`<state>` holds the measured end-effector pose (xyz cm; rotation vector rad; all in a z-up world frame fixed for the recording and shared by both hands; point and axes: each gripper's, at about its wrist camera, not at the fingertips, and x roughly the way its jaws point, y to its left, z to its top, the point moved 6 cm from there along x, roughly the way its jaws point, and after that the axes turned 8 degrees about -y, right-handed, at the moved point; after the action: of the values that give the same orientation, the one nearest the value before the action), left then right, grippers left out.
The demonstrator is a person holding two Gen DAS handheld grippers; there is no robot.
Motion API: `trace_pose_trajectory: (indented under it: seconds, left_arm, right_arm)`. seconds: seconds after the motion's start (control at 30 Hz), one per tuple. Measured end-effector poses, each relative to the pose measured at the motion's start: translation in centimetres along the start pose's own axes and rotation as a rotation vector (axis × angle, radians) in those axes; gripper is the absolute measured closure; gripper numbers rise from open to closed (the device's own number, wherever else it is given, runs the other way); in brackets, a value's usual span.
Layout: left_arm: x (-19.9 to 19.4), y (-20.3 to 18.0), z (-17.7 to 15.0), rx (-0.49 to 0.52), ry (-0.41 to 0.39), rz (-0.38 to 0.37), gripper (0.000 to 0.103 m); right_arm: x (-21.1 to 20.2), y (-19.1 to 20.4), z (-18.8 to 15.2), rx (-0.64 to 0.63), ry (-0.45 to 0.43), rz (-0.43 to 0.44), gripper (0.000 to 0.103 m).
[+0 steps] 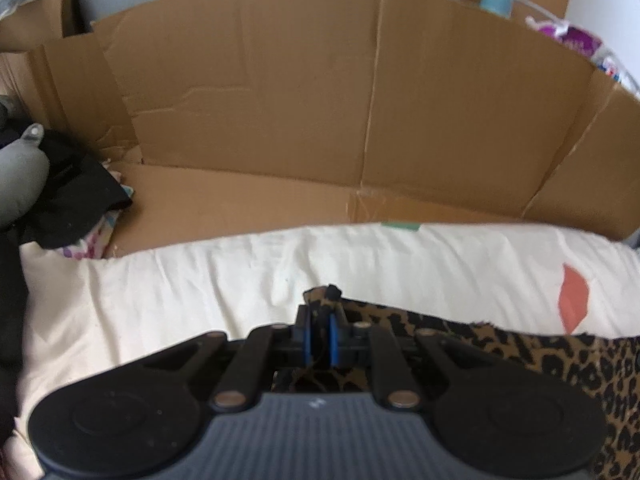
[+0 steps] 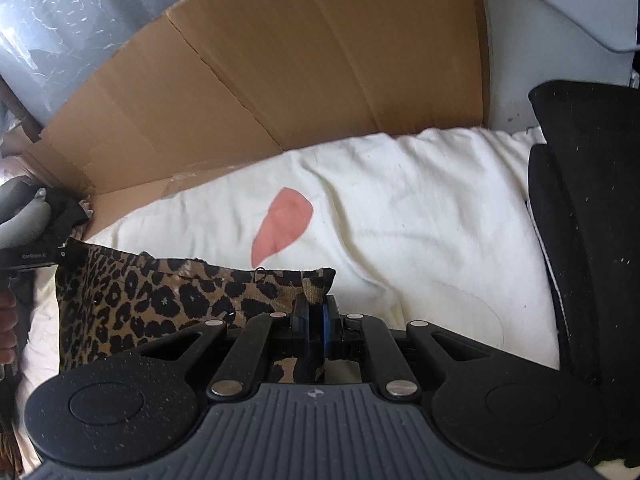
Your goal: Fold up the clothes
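Left wrist view: the left gripper (image 1: 319, 330) pinches a corner of the leopard-print garment (image 1: 520, 356) above the cream sheet (image 1: 200, 280); so shallow a bite could slip.

Right wrist view: the right gripper (image 2: 316, 316) clamps the garment's other corner, near the cardboard (image 2: 280, 60); uneven lowering could skew the fold.

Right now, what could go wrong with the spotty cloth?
Both grippers, left gripper and right gripper, pinch only small corners of the leopard cloth, so a corner might slip out. The cloth could also land bunched up or crooked on the white sheet, spoiling the fold.
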<state>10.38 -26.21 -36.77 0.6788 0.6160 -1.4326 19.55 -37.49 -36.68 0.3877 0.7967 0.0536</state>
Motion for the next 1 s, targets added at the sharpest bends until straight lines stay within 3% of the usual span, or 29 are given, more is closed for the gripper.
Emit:
trace_pose_trajectory:
  seconds: [0.37, 0.57, 0.7, 0.9, 1.0]
  left_arm:
    - [3.4, -1.2, -2.2, 0.065, 0.03, 0.026, 0.093]
    - [3.8, -2.1, -2.4, 0.151, 0.029, 0.044, 0.092]
    - [2.3, -1.2, -1.5, 0.115, 0.029, 0.032, 0.085]
    - [-0.8, -0.9, -0.7, 0.072, 0.024, 0.016, 0.076]
    - [-2.7, -1.9, -0.8, 0.06, 0.018, -0.02, 0.073]
  right_arm:
    - [3.0, -0.4, -1.4, -0.011, 0.068, -0.026, 0.099]
    - [3.3, -0.7, -1.5, 0.026, 0.078, -0.029, 0.096]
    - [2.3, -0.8, -1.1, 0.037, 0.071, -0.052, 0.08]
    - [-0.2, 0.3, 0.1, -0.031, 0.017, -0.048, 0.078]
    - [-1.0, 1.1, 0.4, -0.012, 0.009, -0.004, 0.078]
